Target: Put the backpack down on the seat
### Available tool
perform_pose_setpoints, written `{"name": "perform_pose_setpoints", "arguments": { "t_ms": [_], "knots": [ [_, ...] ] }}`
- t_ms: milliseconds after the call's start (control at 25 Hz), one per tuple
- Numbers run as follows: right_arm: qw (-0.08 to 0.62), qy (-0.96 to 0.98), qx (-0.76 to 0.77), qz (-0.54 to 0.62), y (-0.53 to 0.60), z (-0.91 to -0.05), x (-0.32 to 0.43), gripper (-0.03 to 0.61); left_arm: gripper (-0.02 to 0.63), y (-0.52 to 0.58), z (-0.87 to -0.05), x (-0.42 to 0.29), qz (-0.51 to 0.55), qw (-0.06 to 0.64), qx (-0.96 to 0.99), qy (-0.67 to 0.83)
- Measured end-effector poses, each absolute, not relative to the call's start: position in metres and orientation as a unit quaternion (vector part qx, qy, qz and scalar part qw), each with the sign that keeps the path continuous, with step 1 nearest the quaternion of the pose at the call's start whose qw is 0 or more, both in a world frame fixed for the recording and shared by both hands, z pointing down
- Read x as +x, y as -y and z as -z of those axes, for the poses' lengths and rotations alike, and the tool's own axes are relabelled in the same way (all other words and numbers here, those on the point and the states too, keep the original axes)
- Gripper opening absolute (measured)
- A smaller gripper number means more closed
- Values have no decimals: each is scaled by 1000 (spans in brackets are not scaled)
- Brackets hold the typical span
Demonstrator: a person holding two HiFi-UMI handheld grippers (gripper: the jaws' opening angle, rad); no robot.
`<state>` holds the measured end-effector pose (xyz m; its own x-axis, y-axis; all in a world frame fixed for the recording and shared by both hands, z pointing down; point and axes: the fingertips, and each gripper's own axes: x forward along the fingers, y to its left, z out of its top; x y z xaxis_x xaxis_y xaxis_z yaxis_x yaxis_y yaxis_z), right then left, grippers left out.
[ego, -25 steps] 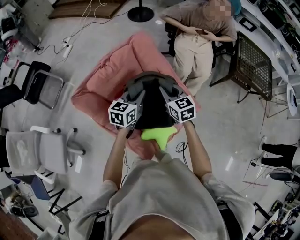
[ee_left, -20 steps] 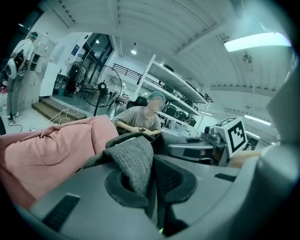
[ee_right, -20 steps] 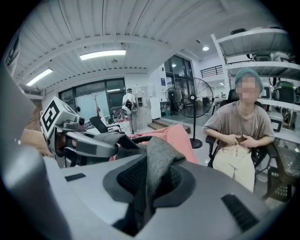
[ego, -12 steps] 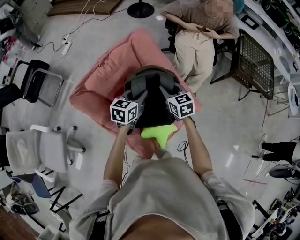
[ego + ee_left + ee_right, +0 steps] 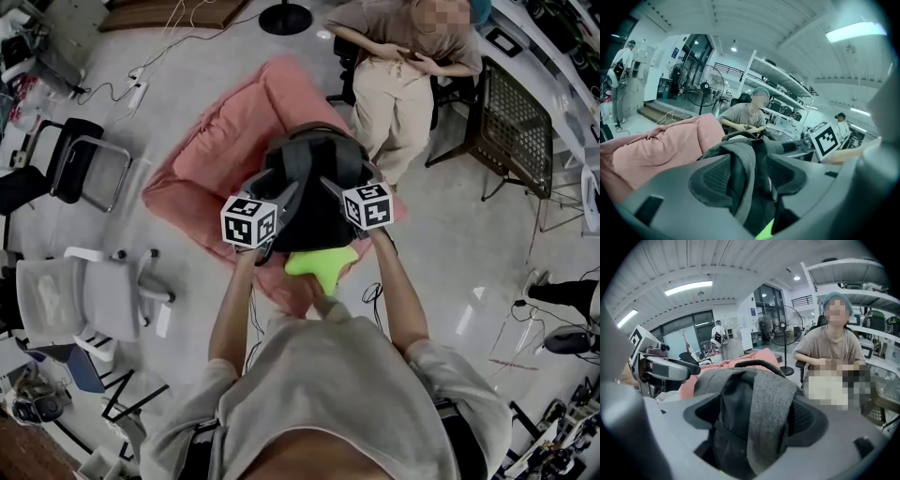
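Backpack (image 5: 314, 183) position: resting on the pink seat (image 5: 211, 155), directly ahead of both claws and flanked by them, one claw at each side of its near end. Its long axis appears to run away from the operator, roughly in line with the direction both claws point, so neither hand is clearly nearer. The left claw (image 5: 750, 178) has just been opening and stands wide, with a grey strap (image 5: 745, 161) hanging loose between the pads, closer to the left pad. The right claw (image 5: 757, 416) has likewise just been opening and stands wide. A broader strap (image 5: 771, 397) lies flat-face across the gap between its pads, without visible pinching. Judgement: the load is on the seat, and the next move turns on drawing both claws straight back along that axis so the straps slide free without dragging the backpack. Materials: the backpack body is dark, soft fabric that slumps. The straps are woven grey felt-like cloth, flat and limp. The seat is a plump cushion that dents under load. A lime-green patch (image 5: 323, 265) shows at the backpack's near edge; whether it is part of the backpack cannot be determined.
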<state>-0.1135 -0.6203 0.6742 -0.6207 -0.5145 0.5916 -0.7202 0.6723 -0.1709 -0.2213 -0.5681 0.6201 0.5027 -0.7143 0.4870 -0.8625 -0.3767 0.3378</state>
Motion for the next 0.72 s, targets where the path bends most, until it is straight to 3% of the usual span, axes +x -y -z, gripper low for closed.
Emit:
{"name": "perform_pose_setpoints", "arguments": {
  "t_ms": [120, 480, 720],
  "knots": [
    [256, 867, 377, -200, 626, -679, -101, 451, 225, 565, -619, -218, -134, 279, 821, 480],
    [237, 876, 377, -184, 622, -662, -93, 449, 225, 565, -612, -211, -138, 266, 824, 481],
    [224, 885, 374, -166, 607, -644, -98, 373, 224, 560, -601, -212, -132, 254, 827, 484]
  ]
}}
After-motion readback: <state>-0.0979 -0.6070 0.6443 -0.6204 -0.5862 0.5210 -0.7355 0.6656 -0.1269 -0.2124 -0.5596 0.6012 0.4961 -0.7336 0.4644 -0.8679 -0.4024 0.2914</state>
